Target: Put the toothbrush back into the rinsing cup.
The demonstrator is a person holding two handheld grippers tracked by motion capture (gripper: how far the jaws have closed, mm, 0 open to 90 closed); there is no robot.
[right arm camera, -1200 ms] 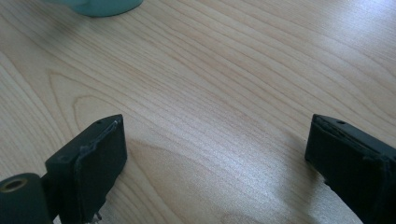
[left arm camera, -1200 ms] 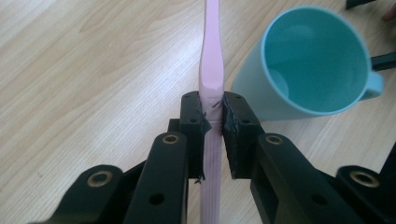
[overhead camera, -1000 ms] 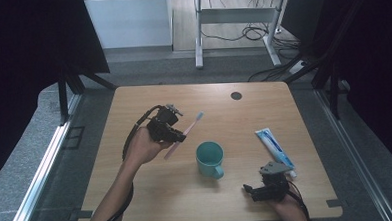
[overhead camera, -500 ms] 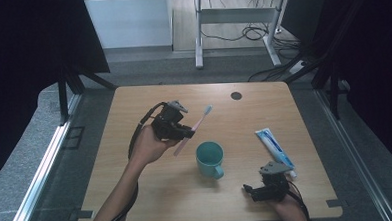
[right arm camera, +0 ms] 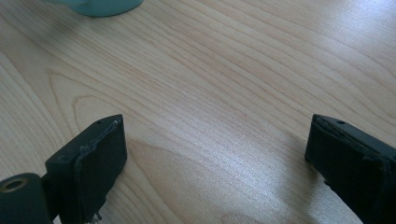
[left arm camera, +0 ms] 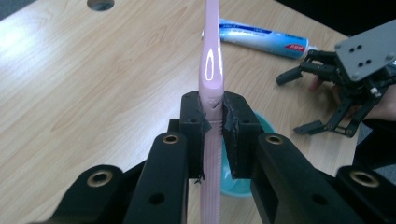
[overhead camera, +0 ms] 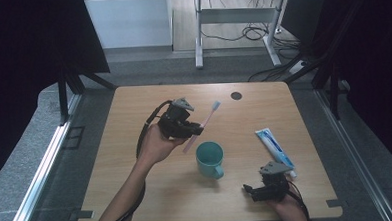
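Since a moment ago: left tongs have carried the pink toothbrush a little to the right and closer to the cup, its angle steeper now.
Toothbrush: clamped by its handle between the left tongs' pads, held up off the surface; bristle end points toward the far right, lower end hangs just beside the cup's rim.
Cup: teal mug standing upright near the middle of the surface, handle turned toward the near edge.
Toothpaste: white and blue tube lying flat to the right of the cup, well apart from it.
Right tongs: low at the near right corner, spread wide with nothing between them, bare wood below.
Far edge: dark round hole in the surface.
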